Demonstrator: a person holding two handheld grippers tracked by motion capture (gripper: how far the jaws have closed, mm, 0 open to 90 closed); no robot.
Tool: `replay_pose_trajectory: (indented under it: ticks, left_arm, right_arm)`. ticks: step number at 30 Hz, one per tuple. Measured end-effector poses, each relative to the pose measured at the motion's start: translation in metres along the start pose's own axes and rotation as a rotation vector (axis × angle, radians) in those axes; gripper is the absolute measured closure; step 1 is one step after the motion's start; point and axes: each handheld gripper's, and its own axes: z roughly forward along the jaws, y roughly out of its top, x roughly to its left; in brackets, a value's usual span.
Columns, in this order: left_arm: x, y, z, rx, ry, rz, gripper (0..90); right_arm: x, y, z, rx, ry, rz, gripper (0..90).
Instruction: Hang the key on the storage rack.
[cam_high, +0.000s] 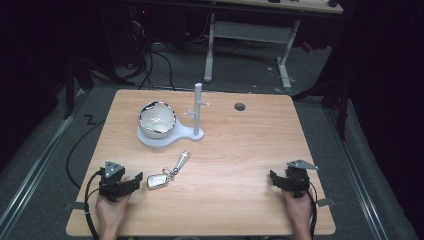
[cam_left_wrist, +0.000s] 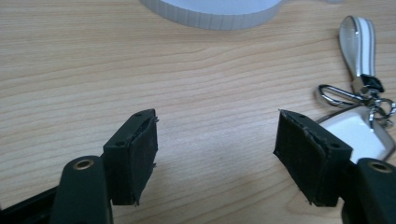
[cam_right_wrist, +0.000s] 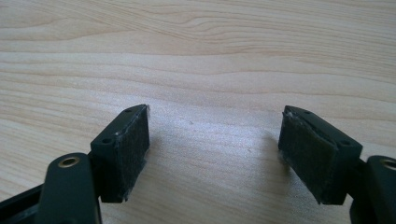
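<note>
Keys (cam_high: 167, 174) lie on the worktop (cam_high: 240, 150) near its front left, just beside the left hand-held gripper (cam_high: 135, 181), whose jaws stand wide with nothing between them. From above, the bunch reads as a pale square fob, a ring and a slim strap angled up toward the stand (cam_high: 167, 136). The left gripper view brings it closer: the fob (cam_left_wrist: 357, 133) sits just past the right-hand jaw, partly hidden by it, with a metal clasp (cam_left_wrist: 336, 93) and the white strap (cam_left_wrist: 357, 44) beyond; whether jaw and fob touch cannot be told. Along the top of that view runs the ribbed edge of the stand's base (cam_left_wrist: 215, 14).

The right hand-held gripper (cam_high: 276, 179) rests low near the front right corner, jaws likewise wide; its own view has bare wood grain between and ahead of them.

The high view alone gives the layout: a bowl (cam_high: 157, 119) sits on the stand's base, with a post (cam_high: 198, 107) rising beside it at mid-left. A small round hole (cam_high: 240, 106) lies toward the far edge. Between keys and right hand-held gripper the wood is open, as is the whole right half.
</note>
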Motion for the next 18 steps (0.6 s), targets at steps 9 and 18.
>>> replay_pose_trajectory:
  ticks: [9, 18]
  left_arm:
    - [-0.004, 0.006, -0.007, -0.019, -0.054, -0.009, 34.5]
    - [-0.018, 0.013, -0.008, -0.024, -0.089, 0.04, 35.8]
  right_arm:
    - [0.0, 0.0, 0.0, 0.0, 0.0, 0.0, 24.7]
    - [0.0, 0.0, 0.0, 0.0, 0.0, 0.0, 24.7]
